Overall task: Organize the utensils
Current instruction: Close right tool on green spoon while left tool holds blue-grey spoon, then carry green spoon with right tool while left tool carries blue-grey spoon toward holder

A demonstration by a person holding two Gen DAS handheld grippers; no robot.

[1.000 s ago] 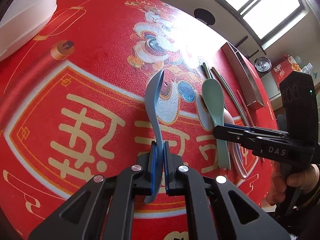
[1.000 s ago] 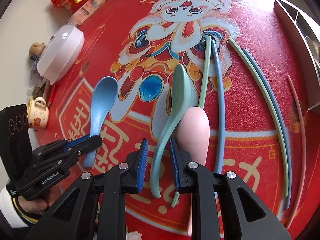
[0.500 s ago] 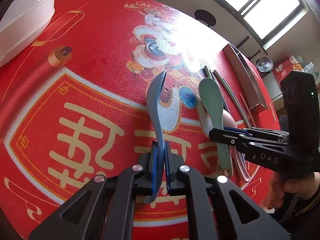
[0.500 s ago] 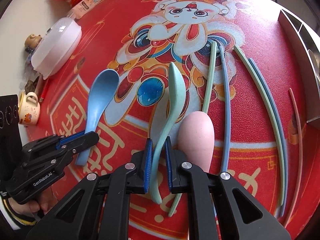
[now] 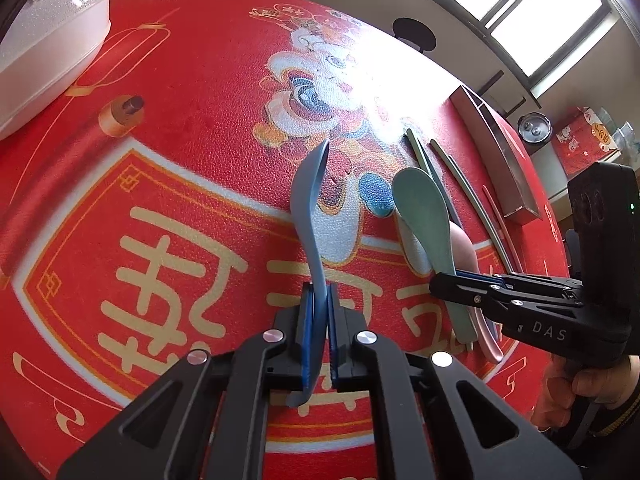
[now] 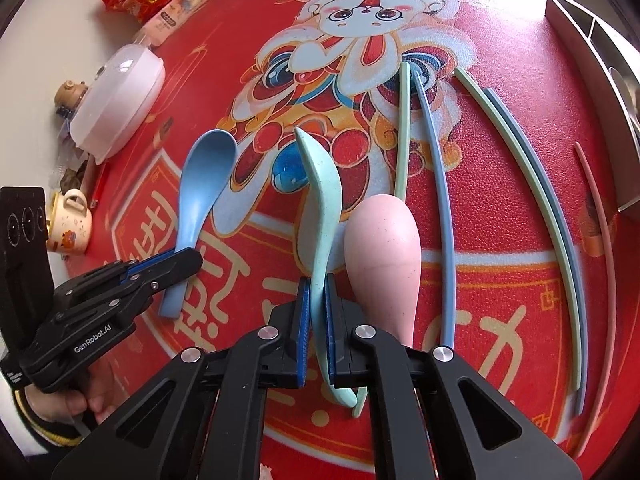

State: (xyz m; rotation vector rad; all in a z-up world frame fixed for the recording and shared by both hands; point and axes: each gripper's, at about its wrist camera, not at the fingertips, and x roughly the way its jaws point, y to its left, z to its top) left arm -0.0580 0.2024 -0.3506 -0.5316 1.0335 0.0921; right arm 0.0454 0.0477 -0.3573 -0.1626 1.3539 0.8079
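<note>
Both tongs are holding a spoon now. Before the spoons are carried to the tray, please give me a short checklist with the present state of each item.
1. Left tongs shut on the blue spoon handle: ok.
2. Right tongs shut on the green spoon handle: ok.
3. Green spoon free of the pink spoon beside it: cannot tell, they lie very close.
4. Both spoons lifted off the red mat: cannot tell.
5. Metal tray in view, at the mat's right edge: ok.
6. Chopsticks lying apart from both grips: ok.
</note>
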